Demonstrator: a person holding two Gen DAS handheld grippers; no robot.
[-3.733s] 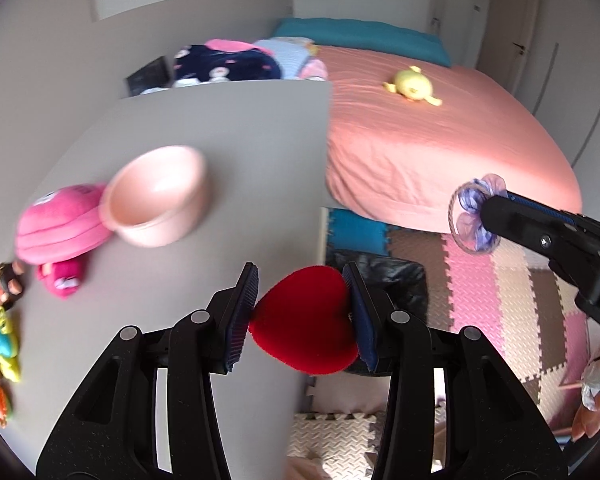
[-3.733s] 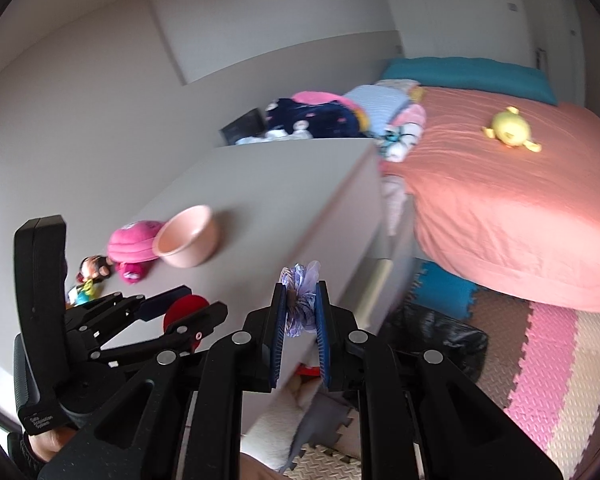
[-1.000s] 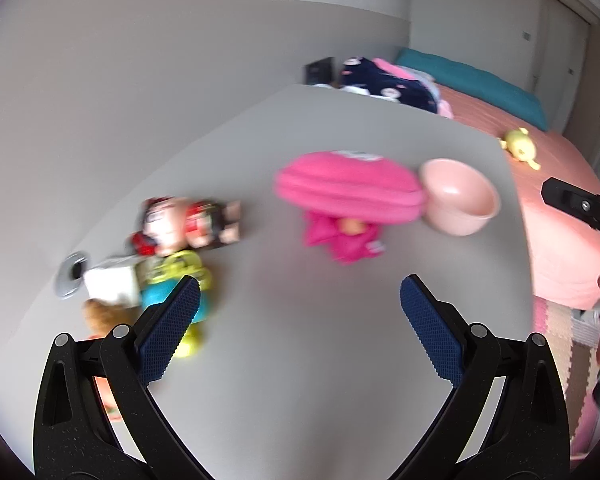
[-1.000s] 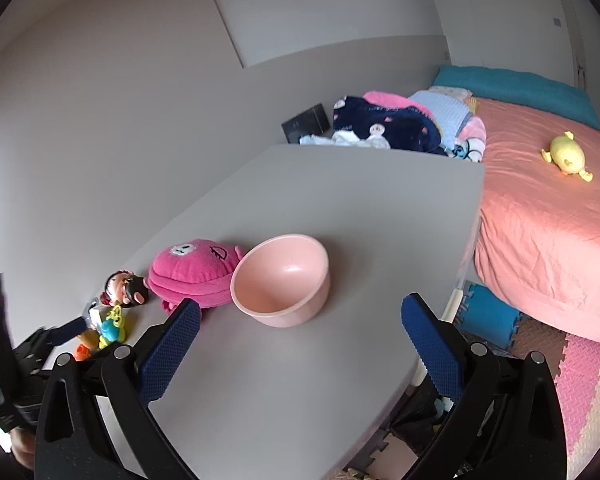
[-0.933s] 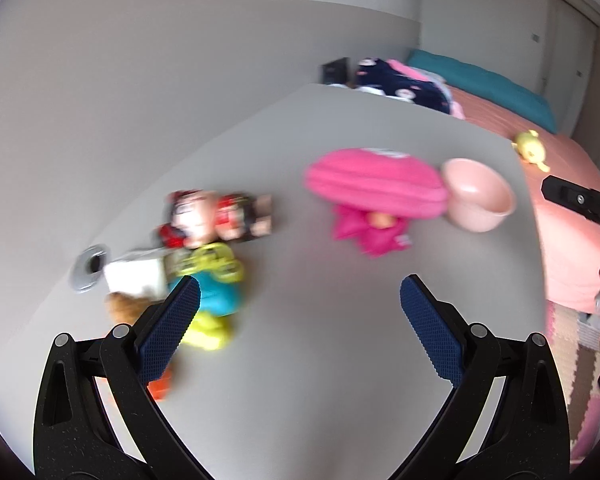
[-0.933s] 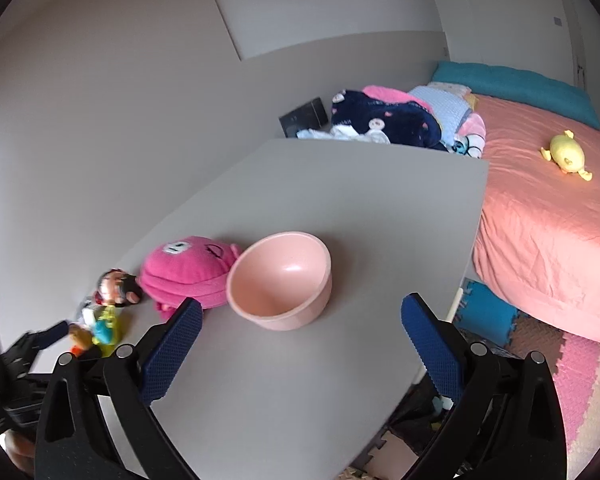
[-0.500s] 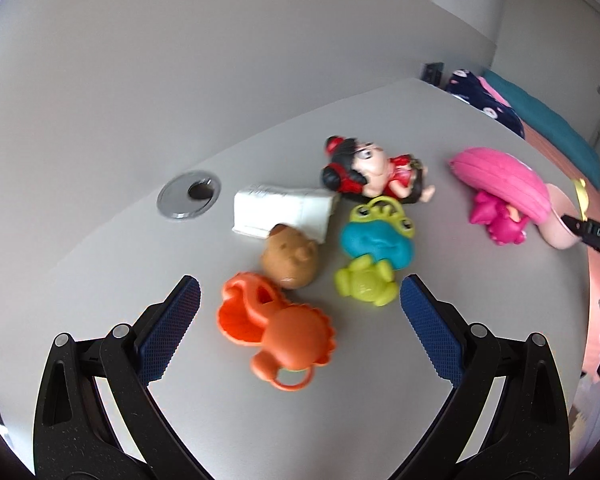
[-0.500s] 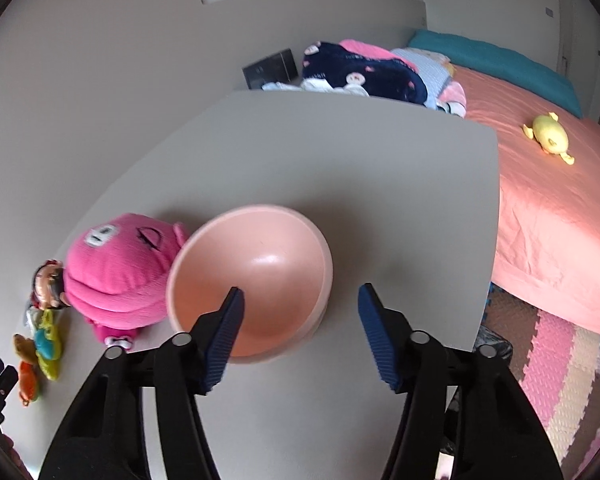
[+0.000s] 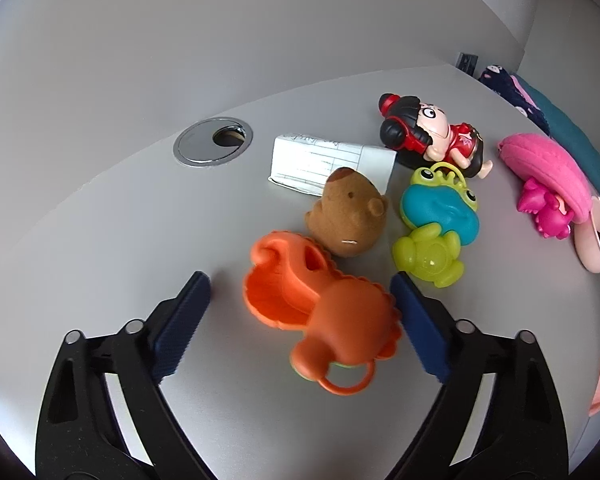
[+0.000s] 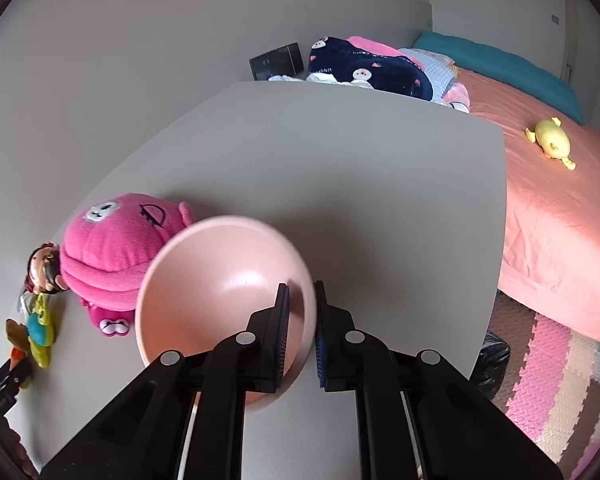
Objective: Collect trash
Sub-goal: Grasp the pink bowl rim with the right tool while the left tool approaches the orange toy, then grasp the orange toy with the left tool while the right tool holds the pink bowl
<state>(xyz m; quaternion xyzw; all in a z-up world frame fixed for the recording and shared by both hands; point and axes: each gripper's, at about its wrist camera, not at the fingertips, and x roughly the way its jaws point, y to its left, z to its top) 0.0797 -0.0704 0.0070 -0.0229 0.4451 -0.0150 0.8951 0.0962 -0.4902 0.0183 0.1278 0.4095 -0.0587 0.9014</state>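
Note:
My left gripper [image 9: 300,322] is open, its pads on either side of an orange plastic toy [image 9: 324,314] lying on the grey table [image 9: 140,208]. Just beyond lie a brown plush capybara [image 9: 346,216], a blue-green frog toy [image 9: 436,228], a white folded paper box [image 9: 328,162] and a doll with black hair [image 9: 428,132]. My right gripper [image 10: 301,330] is shut on the rim of a pink bowl [image 10: 220,292], which is tilted up off the table [image 10: 340,168].
A pink plush toy [image 10: 112,252] lies left of the bowl and also shows in the left wrist view [image 9: 548,176]. A metal cable grommet [image 9: 213,146] sits in the table near the wall. A pink bed [image 10: 560,200] with a yellow toy [image 10: 552,142] stands right of the table, a black bag [image 10: 492,364] on the floor.
My left gripper moved down and forward until the orange toy lies between its pads. My right gripper closed on the bowl's rim and tipped the bowl up.

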